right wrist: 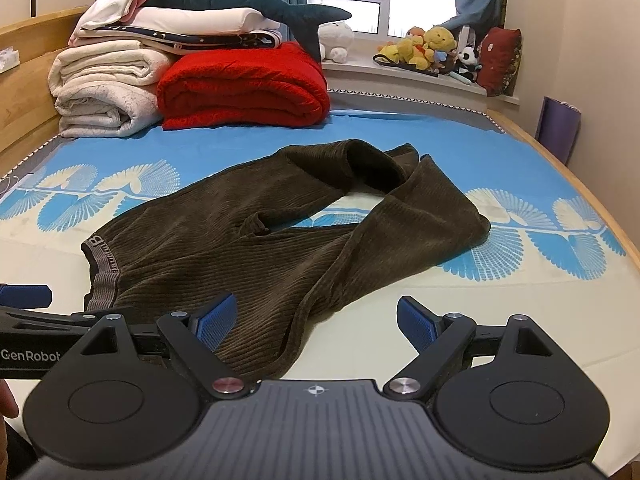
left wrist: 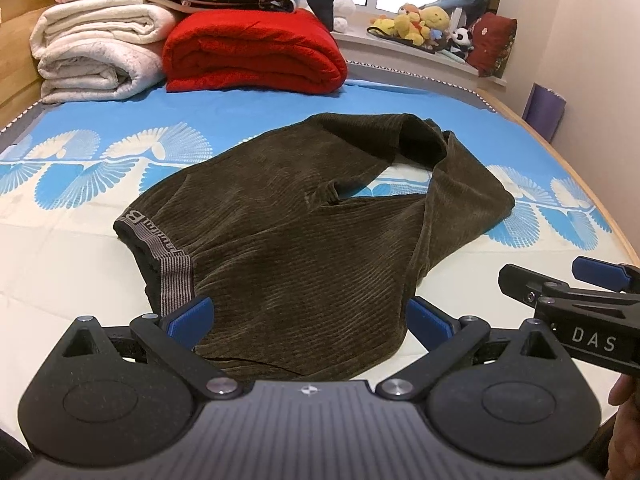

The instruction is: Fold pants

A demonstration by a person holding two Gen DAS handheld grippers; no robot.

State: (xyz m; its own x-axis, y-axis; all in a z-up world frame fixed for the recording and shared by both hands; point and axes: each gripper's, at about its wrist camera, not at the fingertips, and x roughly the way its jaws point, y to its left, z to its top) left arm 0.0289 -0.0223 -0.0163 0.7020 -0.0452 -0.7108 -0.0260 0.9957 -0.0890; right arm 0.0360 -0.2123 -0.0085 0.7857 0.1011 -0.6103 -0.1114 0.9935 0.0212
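Dark brown corduroy pants (left wrist: 288, 232) (right wrist: 248, 248) lie loosely spread on the bed, grey striped waistband (left wrist: 172, 276) at the near left, legs bent away to the right with one cuff (left wrist: 472, 200) folded back. My left gripper (left wrist: 310, 316) hangs open above the near hem by the waistband, its blue pads (left wrist: 192, 316) apart and gripping nothing. My right gripper (right wrist: 316, 320) is open just right of it, over the pants' near edge and the bare sheet. Each gripper shows at the edge of the other's view.
The bed has a blue and cream sheet (left wrist: 80, 160) with a fan pattern. Folded white blankets (left wrist: 96, 52) and a red blanket (left wrist: 256, 52) stack at the far left, with a plush shark on top. Soft toys (left wrist: 424, 24) line the window sill. A wooden bed rim (right wrist: 600, 200) runs along the right.
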